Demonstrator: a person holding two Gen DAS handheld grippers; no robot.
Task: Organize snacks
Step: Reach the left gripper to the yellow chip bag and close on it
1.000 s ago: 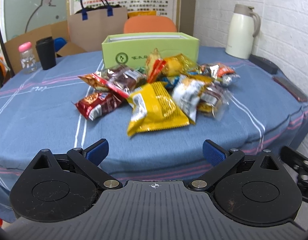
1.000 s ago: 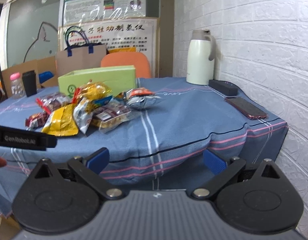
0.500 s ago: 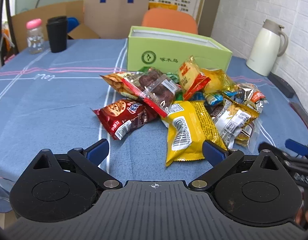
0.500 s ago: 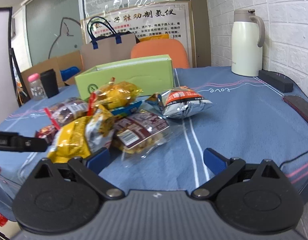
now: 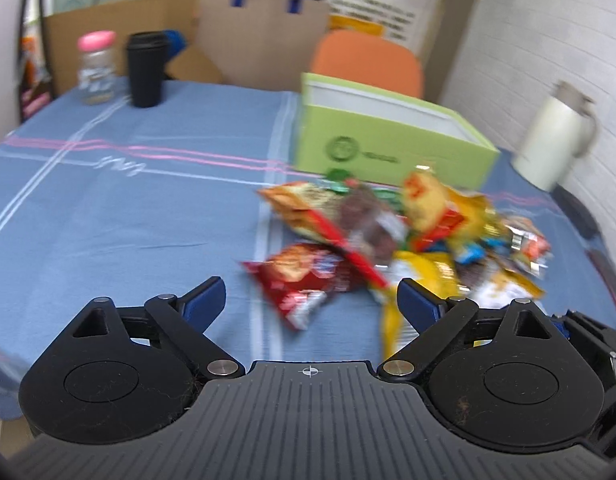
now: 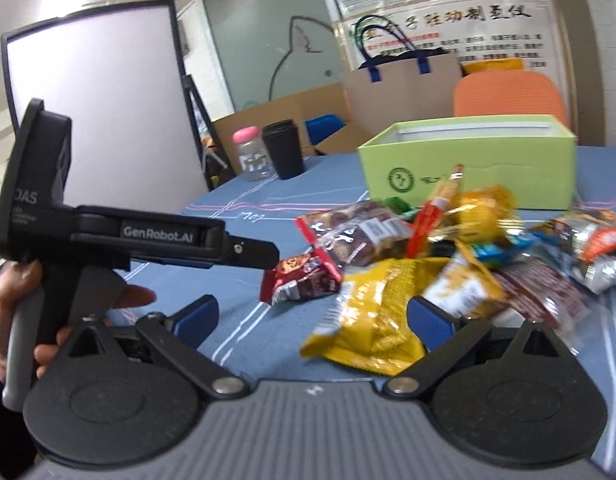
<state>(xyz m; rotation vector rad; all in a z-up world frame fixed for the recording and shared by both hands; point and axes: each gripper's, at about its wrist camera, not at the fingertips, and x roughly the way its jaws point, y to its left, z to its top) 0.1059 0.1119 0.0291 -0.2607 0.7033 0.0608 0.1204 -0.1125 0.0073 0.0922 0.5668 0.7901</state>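
Observation:
A pile of several snack packets (image 5: 412, 240) lies on the blue tablecloth (image 5: 127, 208), in front of an open green box (image 5: 388, 148). My left gripper (image 5: 312, 300) hovers low at the pile's near left; its jaws are closing, with a red packet (image 5: 303, 276) just beyond the pads and nothing pressed. In the right wrist view that left gripper (image 6: 263, 255) shows from the side, held by a hand (image 6: 11, 304). My right gripper (image 6: 314, 318) stands open over the near edge of a yellow packet (image 6: 372, 320), not touching it. The green box (image 6: 468, 168) stands behind the pile.
A white jug (image 5: 556, 140) stands at the right by the brick wall, with a dark phone (image 5: 604, 264) near the table's right edge. A black cup (image 5: 145, 68) and a pink-lidded jar (image 5: 95, 68) stand far left. A paper bag (image 5: 263, 36) and orange chair (image 5: 368, 60) are behind.
Both grippers have come in over the table toward the pile. The right one has swung left, so the jug left its view. The left jaws have narrowed a little.

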